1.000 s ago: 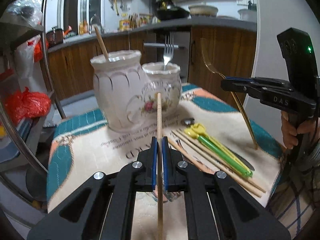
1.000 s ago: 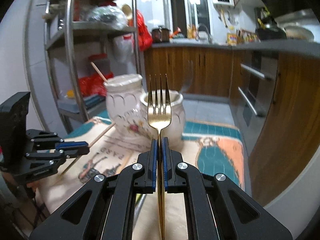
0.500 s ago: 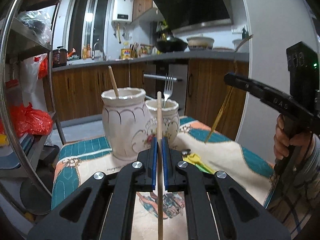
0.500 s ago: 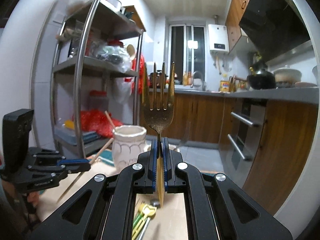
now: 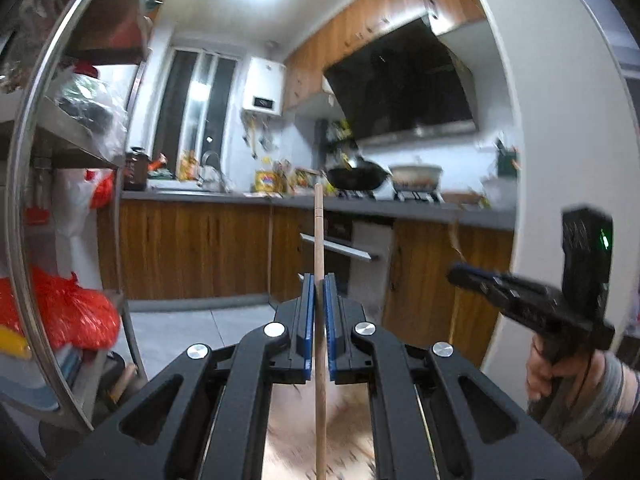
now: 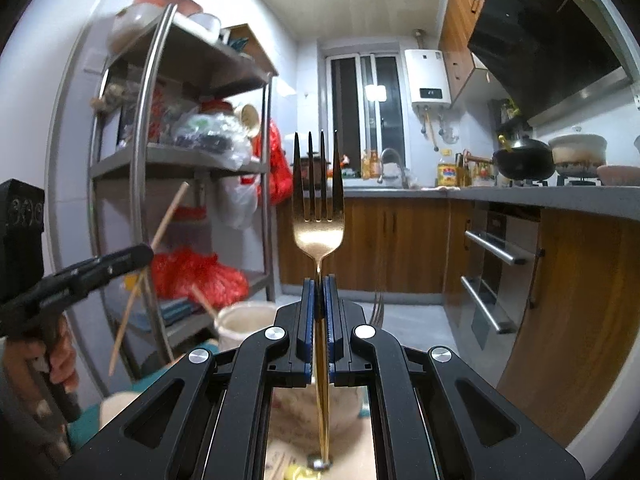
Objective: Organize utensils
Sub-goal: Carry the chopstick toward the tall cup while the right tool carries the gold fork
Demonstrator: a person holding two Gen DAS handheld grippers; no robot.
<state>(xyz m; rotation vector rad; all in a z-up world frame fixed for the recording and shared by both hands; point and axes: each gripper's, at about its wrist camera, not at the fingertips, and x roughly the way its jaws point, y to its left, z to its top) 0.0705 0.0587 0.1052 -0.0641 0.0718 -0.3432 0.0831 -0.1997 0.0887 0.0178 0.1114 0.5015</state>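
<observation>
Wooden chopstick (image 5: pixel 319 236) pinched upright between the blue pads of the left gripper (image 5: pixel 319 280), tip up against the kitchen counter (image 5: pixel 224 195), lower end running down past the jaws. Gold fork (image 6: pixel 318 216) clamped by its handle in the right gripper (image 6: pixel 319 282), tines up. Below, white ceramic jar (image 6: pixel 244 322) with another chopstick inside, near the far edge of the patterned tablecloth (image 6: pixel 344 456).

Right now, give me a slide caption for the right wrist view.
Right gripper clamps an upright gold fork above a white jar; left gripper holds a chopstick.
</observation>
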